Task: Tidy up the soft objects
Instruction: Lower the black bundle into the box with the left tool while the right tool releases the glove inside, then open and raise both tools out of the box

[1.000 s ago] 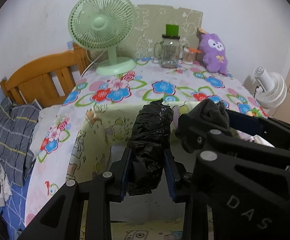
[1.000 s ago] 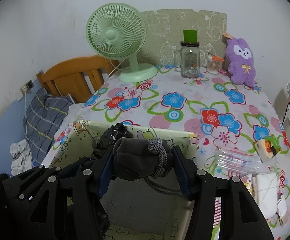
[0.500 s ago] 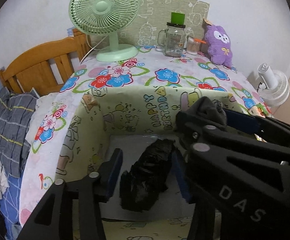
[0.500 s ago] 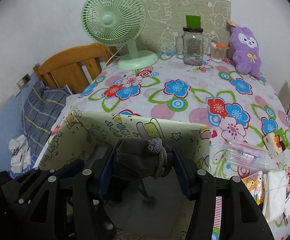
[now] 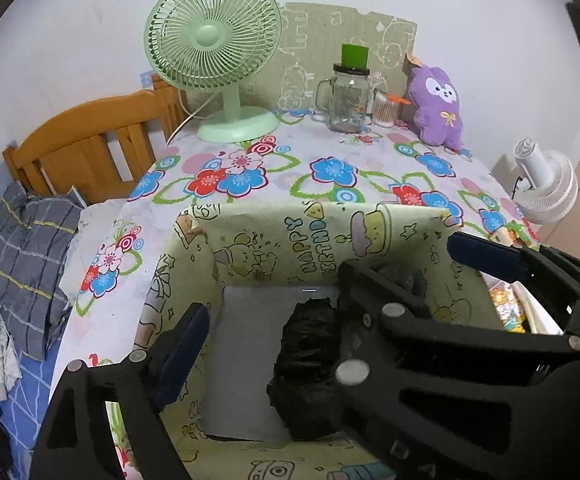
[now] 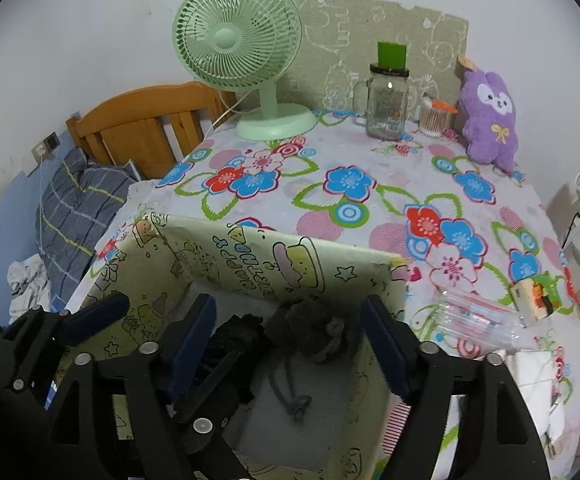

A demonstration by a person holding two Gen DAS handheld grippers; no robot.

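A black crumpled plastic bundle (image 5: 305, 368) lies on the floor of the cartoon-print paper box (image 5: 250, 240). My left gripper (image 5: 278, 320) hangs over it with its jaws opening and touches nothing. Its right finger is hidden behind my right gripper (image 5: 399, 254). In the right wrist view my right gripper (image 6: 288, 336) is also opening. A grey drawstring pouch (image 6: 305, 328) sits loose between its blue pads (image 6: 381, 344), clear of both. The pouch's cord trails to the floor of the box (image 6: 250, 256). The black bundle (image 6: 234, 332) shows to its left.
On the flowered tablecloth (image 6: 369, 216) stand a green fan (image 6: 242, 40), a glass jar (image 6: 385, 108) and a purple plush (image 6: 487, 120). A clear plastic bag (image 6: 473, 320) and small packets lie right of the box. A wooden headboard (image 5: 82, 148) and a plaid pillow (image 5: 30, 256) are at the left.
The left jaws spread and the black bundle dropped from them onto the box floor. The right jaws spread off the grey pouch, which sank slightly into the box.
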